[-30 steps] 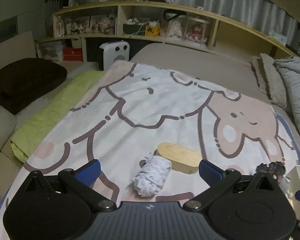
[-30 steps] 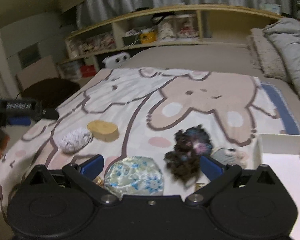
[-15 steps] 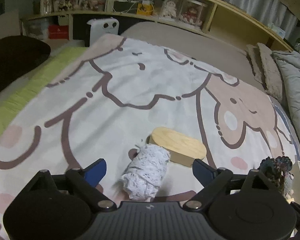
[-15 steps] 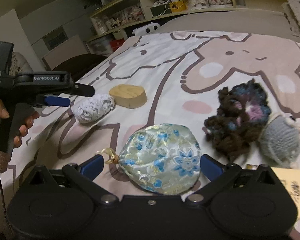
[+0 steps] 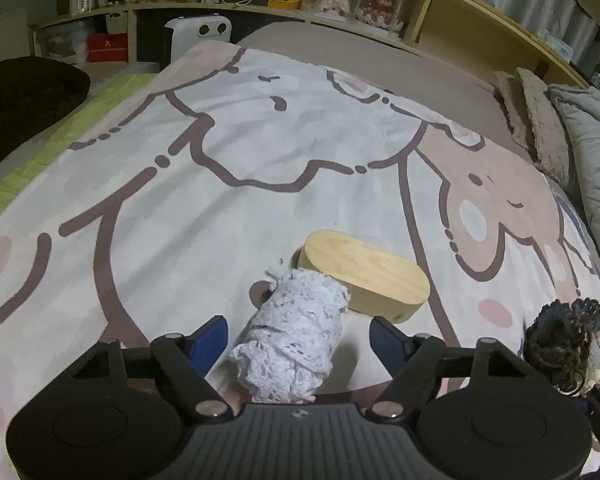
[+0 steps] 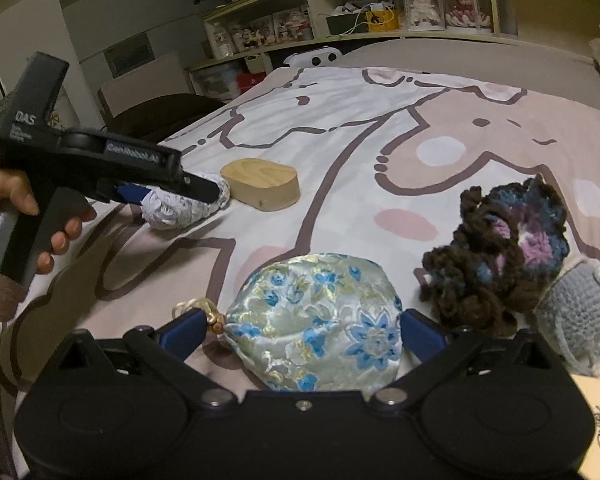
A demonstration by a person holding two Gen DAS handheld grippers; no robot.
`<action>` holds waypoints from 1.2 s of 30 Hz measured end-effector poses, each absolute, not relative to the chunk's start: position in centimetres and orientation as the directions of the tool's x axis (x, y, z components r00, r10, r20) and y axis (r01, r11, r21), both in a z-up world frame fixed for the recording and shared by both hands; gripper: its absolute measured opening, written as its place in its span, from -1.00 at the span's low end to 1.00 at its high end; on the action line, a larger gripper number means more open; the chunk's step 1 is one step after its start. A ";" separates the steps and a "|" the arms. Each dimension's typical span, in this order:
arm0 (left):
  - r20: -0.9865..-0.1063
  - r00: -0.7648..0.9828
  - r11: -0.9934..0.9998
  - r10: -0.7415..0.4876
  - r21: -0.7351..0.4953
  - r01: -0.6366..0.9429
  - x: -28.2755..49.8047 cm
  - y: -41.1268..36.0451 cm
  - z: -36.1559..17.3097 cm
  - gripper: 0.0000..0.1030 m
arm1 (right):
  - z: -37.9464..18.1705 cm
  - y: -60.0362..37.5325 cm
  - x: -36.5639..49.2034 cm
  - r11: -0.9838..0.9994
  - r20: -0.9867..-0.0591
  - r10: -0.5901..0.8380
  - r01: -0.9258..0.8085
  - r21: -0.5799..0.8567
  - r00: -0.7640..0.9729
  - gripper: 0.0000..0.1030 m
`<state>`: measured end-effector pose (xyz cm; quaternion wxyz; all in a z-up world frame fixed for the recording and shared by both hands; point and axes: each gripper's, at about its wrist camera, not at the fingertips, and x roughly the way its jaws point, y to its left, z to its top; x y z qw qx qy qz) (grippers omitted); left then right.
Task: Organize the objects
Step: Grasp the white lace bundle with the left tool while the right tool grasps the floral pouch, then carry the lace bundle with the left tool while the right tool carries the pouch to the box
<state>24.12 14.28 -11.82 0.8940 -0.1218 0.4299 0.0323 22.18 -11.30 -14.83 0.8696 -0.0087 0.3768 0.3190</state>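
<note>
the lace roll [image 5: 290,340] lies on the cartoon blanket [image 5: 228,128], one end touching a wooden box [image 5: 366,278], and sits between the spread fingers of the left gripper [image 5: 298,336], which flank it without visibly pressing it. seen from the right wrist, the person's left hand [image 6: 40,220] grips the handle from the side and the tool reaches level over the roll. the right gripper [image 6: 302,330] is also spread wide, its blue fingers on either side of a floral pouch [image 6: 314,320]; contact is unclear. a dark yarn flower [image 6: 500,256] and a grey knitted toy [image 6: 572,312] lie just beside the pouch.
</note>
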 end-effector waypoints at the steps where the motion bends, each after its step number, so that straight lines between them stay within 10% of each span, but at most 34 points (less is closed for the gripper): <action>1: -0.778 0.627 0.970 -0.043 -0.183 -0.160 24.2 14.2 -11.9 0.47 | -14.7 -11.4 22.1 0.787 -0.668 0.552 -0.576 0.220 0.500 1.00; 14: -0.778 0.628 0.978 0.004 -0.127 -0.164 24.2 13.7 -12.3 0.27 | -15.5 -11.0 22.5 0.782 -0.702 0.494 -0.615 0.100 0.513 1.00; 21: -0.780 0.625 0.983 0.035 -0.085 -0.160 24.1 13.3 -12.2 -0.15 | -15.5 -9.8 22.1 0.773 -0.696 0.493 -0.630 0.075 0.522 0.81; 36: -0.720 0.694 0.973 -0.019 -0.172 -0.152 21.7 11.9 -7.5 -0.21 | -10.3 -11.2 21.5 0.835 -0.606 0.465 -0.547 0.060 0.645 0.60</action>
